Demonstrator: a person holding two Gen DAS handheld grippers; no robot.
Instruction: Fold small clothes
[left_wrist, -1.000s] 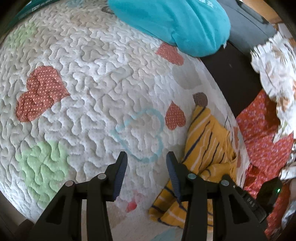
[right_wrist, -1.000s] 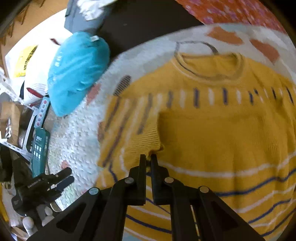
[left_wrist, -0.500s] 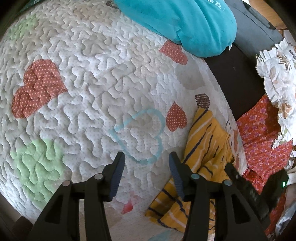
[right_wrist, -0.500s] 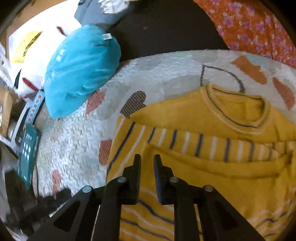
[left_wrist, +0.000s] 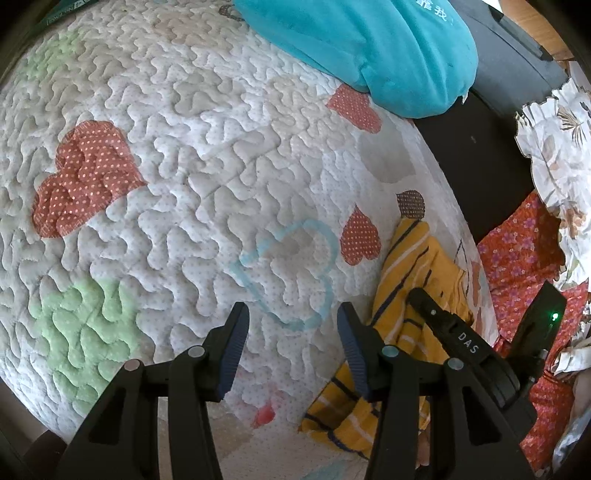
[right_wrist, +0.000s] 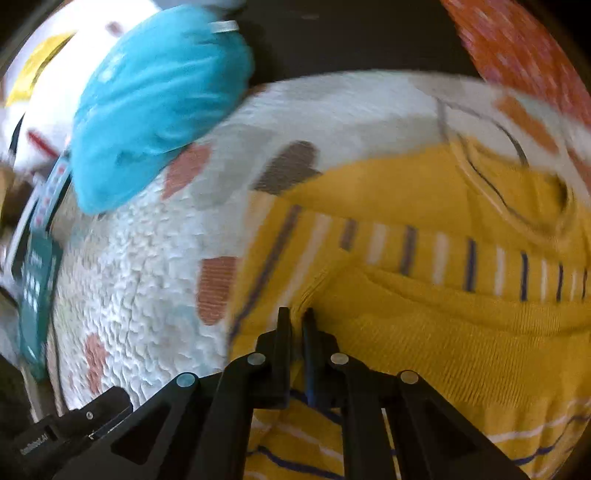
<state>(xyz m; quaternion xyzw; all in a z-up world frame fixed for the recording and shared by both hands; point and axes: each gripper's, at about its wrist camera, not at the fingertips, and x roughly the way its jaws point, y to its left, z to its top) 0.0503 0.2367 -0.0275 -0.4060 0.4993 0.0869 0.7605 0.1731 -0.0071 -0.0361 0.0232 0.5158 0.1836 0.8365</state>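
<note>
Left claw (left_wrist: 291, 332), fingers spread apart and holding nothing, poised above the heart-patterned quilt (left_wrist: 207, 155). Right claw (right_wrist: 296, 319), fingers clenched on a pinch of the yellow striped sweater (right_wrist: 443, 295) where the sleeve meets the body. The sweater lies on the quilt near its right edge, neckline toward the far edge. A teal pillow (left_wrist: 373, 48) rests on the quilt's far edge; an orange floral cloth (left_wrist: 524, 258) lies beyond the right edge.
</note>
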